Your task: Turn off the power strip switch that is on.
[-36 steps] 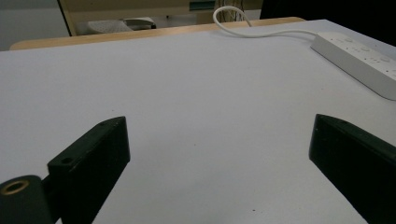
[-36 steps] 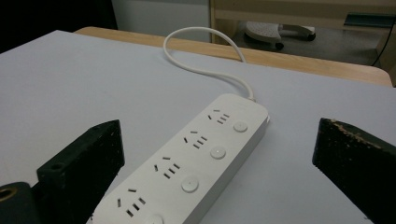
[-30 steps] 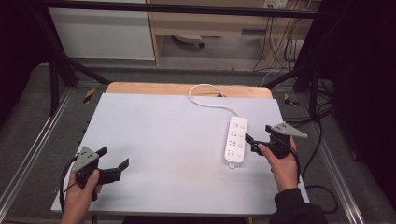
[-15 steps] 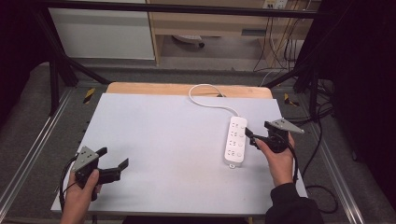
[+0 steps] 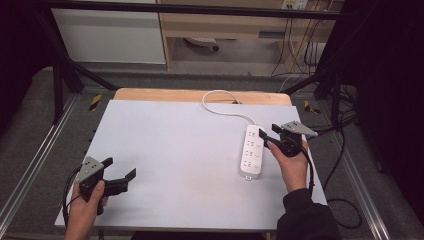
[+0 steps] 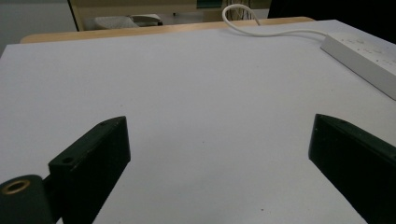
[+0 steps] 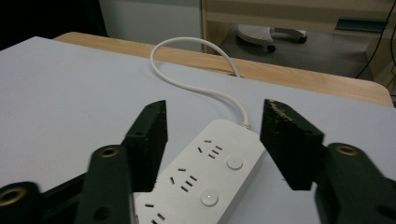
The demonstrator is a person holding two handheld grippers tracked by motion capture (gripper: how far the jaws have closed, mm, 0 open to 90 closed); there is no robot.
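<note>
A white power strip (image 5: 252,151) lies on the pale grey table top (image 5: 175,150) at the right, its white cable (image 5: 222,107) looping to the back edge. My right gripper (image 5: 267,137) hovers over the strip's far end, open, one jaw on each side of the strip (image 7: 205,177) in the right gripper view, gripper (image 7: 212,114) holding nothing. My left gripper (image 5: 120,172) is at the near left corner, open wide and empty; in the left gripper view its jaws frame bare table, and the strip (image 6: 364,53) lies far right.
A wooden board edge (image 5: 200,95) runs along the table's back. Metal rails (image 5: 30,160) flank both sides. Cabinets and cables (image 5: 300,50) stand behind. A chair base (image 7: 271,32) rests on the floor beyond.
The right gripper moved forward along the strip toward its far, cable end. The left gripper has stayed put.
</note>
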